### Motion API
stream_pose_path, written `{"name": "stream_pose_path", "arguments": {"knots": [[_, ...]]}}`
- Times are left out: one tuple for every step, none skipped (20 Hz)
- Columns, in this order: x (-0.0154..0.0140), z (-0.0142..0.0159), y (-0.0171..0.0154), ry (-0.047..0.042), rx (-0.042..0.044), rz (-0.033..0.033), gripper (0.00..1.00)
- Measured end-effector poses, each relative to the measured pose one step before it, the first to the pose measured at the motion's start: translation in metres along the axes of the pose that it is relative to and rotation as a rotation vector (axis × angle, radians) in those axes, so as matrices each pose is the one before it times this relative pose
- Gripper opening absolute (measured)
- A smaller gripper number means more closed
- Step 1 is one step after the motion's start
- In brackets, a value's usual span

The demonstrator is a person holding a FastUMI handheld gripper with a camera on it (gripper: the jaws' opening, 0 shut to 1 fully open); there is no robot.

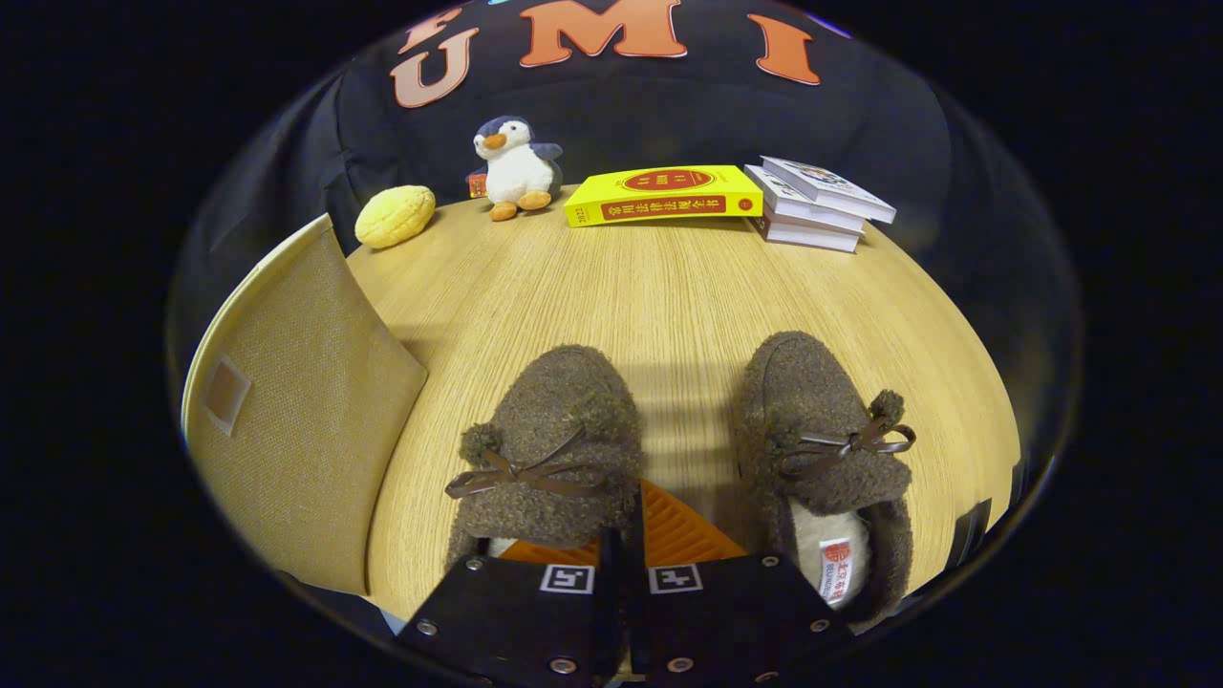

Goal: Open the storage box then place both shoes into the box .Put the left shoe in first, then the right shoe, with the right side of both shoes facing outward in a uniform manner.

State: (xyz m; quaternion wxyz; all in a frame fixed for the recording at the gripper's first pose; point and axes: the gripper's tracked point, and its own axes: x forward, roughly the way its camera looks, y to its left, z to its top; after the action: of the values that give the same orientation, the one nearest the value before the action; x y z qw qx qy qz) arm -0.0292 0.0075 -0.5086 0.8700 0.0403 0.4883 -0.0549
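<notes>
Claw [623,535] sits low over the table, fingers drawn nearly together, narrow gap, clamped on the inner collar edge of the left fuzzy brown slipper with a brown ribbon bow [549,449]. Whether both pads actually press the fabric cannot be told for sure, one pad lies inside the slipper opening, the other outside along its right wall. Right fuzzy brown slipper with matching bow [826,449] stands just beside the claw, toe pointing away, white lining and a label visible at the heel. Light wood-grain table [669,296] carries both. Tan woven fabric storage box [296,420] leans beside the left slipper. Beyond: round yellow bun-shaped toy [395,216], plush penguin [516,167], thick yellow book [664,196], stack of white books [817,205].
</notes>
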Motion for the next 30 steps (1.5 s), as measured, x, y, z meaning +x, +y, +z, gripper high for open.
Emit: {"name": "stream_pose_path", "arguments": {"knots": [[-0.00459,0.00102,0.00152,0.01129,0.02076,0.00553,0.05],[-0.00529,0.00217,-0.00006,0.00852,0.01653,-0.00175,0.05],[-0.00674,0.00275,0.00096,0.0069,0.00805,-0.00122,0.05],[-0.00772,0.00513,0.00145,0.00175,0.00768,0.0019,0.05],[-0.00931,0.00691,0.00339,-0.00373,0.01445,0.00777,0.05],[-0.0106,0.00764,0.0042,-0.00621,0.01771,0.01454,0.04],[-0.01054,0.00993,0.00591,-0.01289,0.01522,0.01555,0.05],[-0.00971,0.01212,0.00492,-0.02406,0.00814,0.00865,0.04],[-0.00978,0.01147,0.00436,-0.0238,0.00792,-0.00055,0.04],[-0.01122,0.0102,0.0059,-0.01552,0.00977,0.00135,0.04],[-0.0112,0.01065,0.00798,-0.01534,0.00955,0.00736,0.05],[-0.011,0.0116,0.01023,-0.01614,0.006,0.01043,0.05],[-0.00957,0.01205,0.01089,-0.01861,0.00112,0.01173,0.04],[-0.00821,0.00992,0.01097,-0.01399,-0.00265,0.01066,0.04],[-0.00616,0.00767,0.0116,-0.00661,0.00112,0.0086,0.04],[-0.00461,0.00463,0.01403,-0.00139,0.00198,0.01292,0.04],[-0.00192,0.00353,0.01576,0.00092,0.00001,0.01733,0.04],[0.00059,0.00231,0.01694,-0.00031,-0.00808,0.01976,0.04],[0.00147,-0.00063,0.01396,0.00387,-0.01435,0.01181,0.04],[0.00253,-0.00335,0.01401,0.01294,-0.01434,0.00757,0.04],[0.00345,-0.00371,0.01373,0.01609,-0.01166,0.00717,0.04],[0.00466,-0.00337,0.01438,0.01102,-0.01,0.00965,0.04],[0.00598,-0.00254,0.01329,0.00384,-0.01371,0.01001,0.04],[0.00691,-0.00424,0.01144,0.01114,-0.01309,0.00379,0.04],[0.00656,-0.00683,0.01004,0.02294,-0.00577,0.00215,0.04],[0.0079,-0.00647,0.01104,0.02164,-0.00195,0.00531,0.04],[0.00719,-0.00557,0.00842,0.02002,-0.00239,0.0017,0.04],[0.00821,-0.00425,0.00756,0.01359,-0.00159,-0.00393,0.05],[0.0085,-0.00436,0.00507,0.01482,-0.00393,-0.00717,0.05],[0.00768,-0.00577,0.0054,0.01556,-0.00135,-0.00823,0.04]]}}
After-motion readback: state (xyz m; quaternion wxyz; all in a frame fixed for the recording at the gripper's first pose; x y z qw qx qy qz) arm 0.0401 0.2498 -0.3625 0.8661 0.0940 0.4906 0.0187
